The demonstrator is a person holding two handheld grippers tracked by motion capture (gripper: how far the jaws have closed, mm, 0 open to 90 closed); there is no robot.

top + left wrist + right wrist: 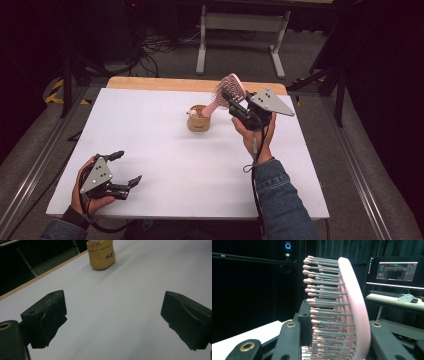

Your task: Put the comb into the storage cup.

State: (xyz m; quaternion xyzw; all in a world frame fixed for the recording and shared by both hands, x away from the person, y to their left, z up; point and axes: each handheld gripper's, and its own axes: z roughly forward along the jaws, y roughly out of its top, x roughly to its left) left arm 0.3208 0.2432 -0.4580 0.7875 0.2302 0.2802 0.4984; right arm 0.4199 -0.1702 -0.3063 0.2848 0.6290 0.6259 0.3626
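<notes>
The right gripper [231, 101] is clamped on the pink hairbrush [227, 91], its handle toward the yellow cup [199, 119] near the table's [150, 145] far edge. Keep squeezing and move slowly. The left gripper [125, 168] rests with jaws apart by the near left corner.

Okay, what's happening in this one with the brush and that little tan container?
A person is working at a white table with a gripper in each hand. The right gripper is shut on a pink hairbrush, holding it tilted in the air, its handle end down at the small tan container near the table's far edge. Whether the handle is inside the container is hard to tell. The left gripper sits near the table's front left corner with its jaws open and nothing between them.
</notes>
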